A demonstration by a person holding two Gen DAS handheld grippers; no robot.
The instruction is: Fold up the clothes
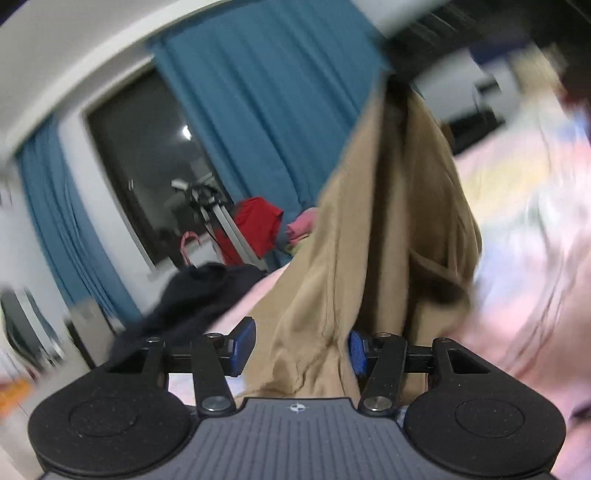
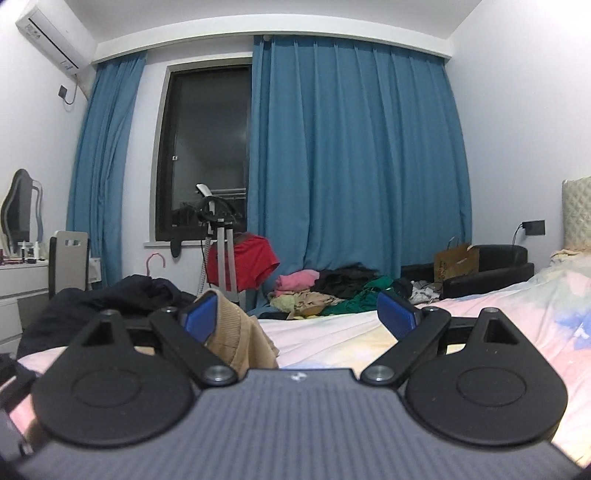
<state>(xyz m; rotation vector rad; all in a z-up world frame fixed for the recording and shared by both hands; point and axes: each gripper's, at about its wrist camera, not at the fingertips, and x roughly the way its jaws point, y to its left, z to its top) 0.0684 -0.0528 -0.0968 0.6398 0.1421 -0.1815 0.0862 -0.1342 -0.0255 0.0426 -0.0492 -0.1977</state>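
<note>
loosely, tan garment between left tongs

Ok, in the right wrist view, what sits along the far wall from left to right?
White air conditioner → dark window → red garment → pink folded cloth → brown paper bag → black armchair.

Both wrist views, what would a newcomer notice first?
In the left wrist view, a tan garment hangs right in front, its lower part passing between the open jaws of the left gripper. In the right wrist view, tall blue curtains fill the far wall, above a heap of clothes beyond the bed.
</note>
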